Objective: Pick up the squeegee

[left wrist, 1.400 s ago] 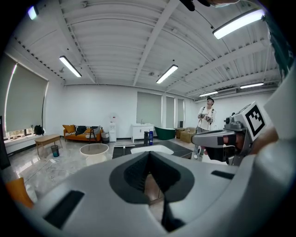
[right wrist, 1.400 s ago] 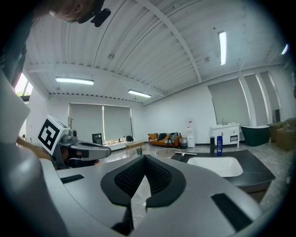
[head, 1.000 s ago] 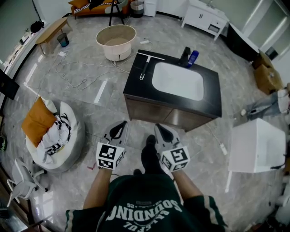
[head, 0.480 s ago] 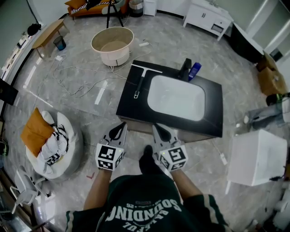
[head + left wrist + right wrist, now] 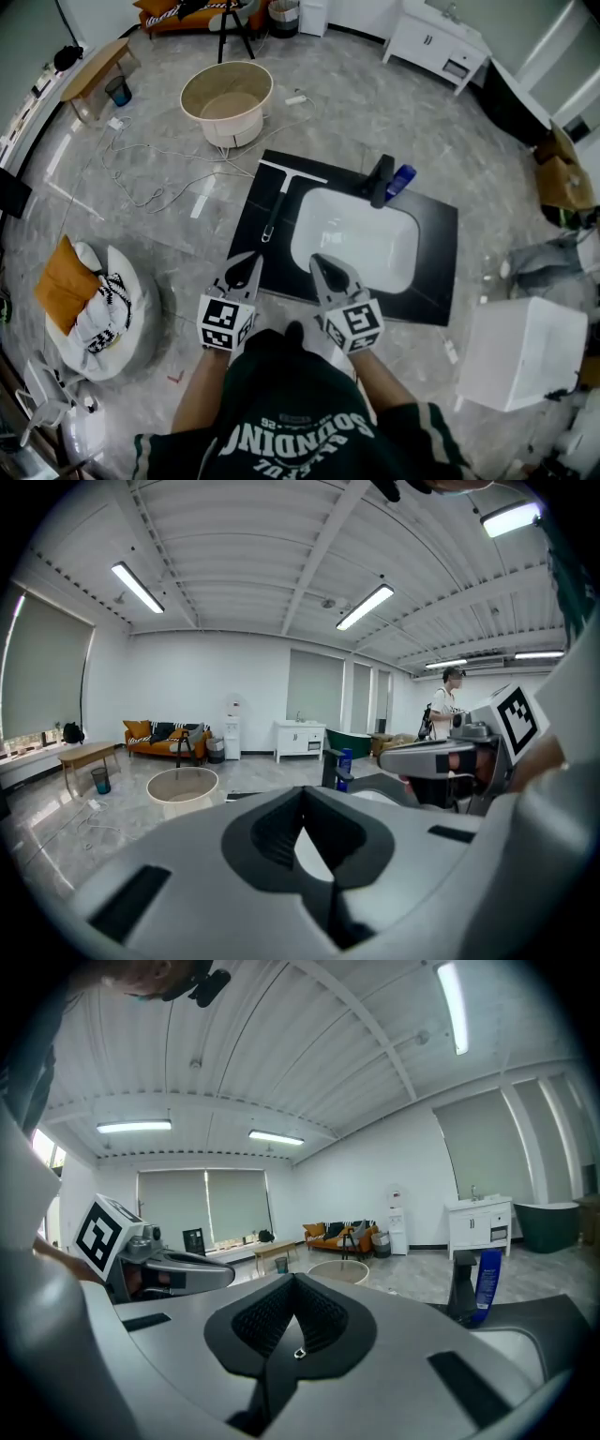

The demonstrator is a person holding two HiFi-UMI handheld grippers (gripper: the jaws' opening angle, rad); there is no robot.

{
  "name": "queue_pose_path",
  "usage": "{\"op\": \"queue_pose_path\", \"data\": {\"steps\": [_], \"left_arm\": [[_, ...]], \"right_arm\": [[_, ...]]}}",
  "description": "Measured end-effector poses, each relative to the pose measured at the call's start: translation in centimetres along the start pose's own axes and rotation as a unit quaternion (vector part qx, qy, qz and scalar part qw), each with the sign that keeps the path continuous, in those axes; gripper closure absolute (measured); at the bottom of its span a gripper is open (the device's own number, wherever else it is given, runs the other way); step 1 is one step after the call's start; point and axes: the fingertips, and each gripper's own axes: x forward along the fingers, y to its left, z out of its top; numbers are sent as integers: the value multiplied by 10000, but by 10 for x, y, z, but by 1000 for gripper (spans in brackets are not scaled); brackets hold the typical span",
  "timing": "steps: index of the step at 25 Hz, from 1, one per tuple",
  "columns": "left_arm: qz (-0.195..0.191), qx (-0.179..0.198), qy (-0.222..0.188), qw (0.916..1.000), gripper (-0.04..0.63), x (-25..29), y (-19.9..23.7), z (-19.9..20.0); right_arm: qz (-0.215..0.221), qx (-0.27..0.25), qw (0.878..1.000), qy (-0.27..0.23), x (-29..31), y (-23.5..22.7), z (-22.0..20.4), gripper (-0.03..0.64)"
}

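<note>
The squeegee [image 5: 278,200] lies on the left strip of the black counter [image 5: 434,249], its white blade at the far end and its dark handle pointing toward me. My left gripper [image 5: 246,262] hovers at the counter's near edge, just short of the handle's end, jaws shut and empty. Beside it my right gripper [image 5: 317,262] reaches over the near rim of the white sink [image 5: 354,239], also shut on nothing. In the left gripper view the left gripper [image 5: 302,797] shows its jaws meeting, and in the right gripper view the right gripper [image 5: 293,1283] does too. Neither of those two views shows the squeegee.
A black faucet [image 5: 380,181] and a blue bottle [image 5: 400,180] stand behind the sink. A beige tub [image 5: 227,101] and loose cables [image 5: 150,164] lie on the floor beyond the counter. A white box [image 5: 520,349] is at the right, a cushioned seat [image 5: 89,305] at the left.
I have walked up to the counter. It has slid toward me in the head view, and both shut grippers now reach its near edge instead of hanging over the floor.
</note>
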Motion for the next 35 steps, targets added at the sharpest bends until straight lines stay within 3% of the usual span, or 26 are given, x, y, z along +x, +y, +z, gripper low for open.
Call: {"op": "queue_pose_path", "data": {"steps": [20,26,35], "left_arm": [[-541,158,96,9984,594,130,54,48],[-720,156,310,9968,594,150,60,36],[-937,-45,852,9919,594,169,60,-14]], "right_arm": [[-507,113,9987,-1,85,-85,35,617],[-641,194,9977,97,95,-93,27,617],[-786,462,9940,599,103,-100,-14,617]]}}
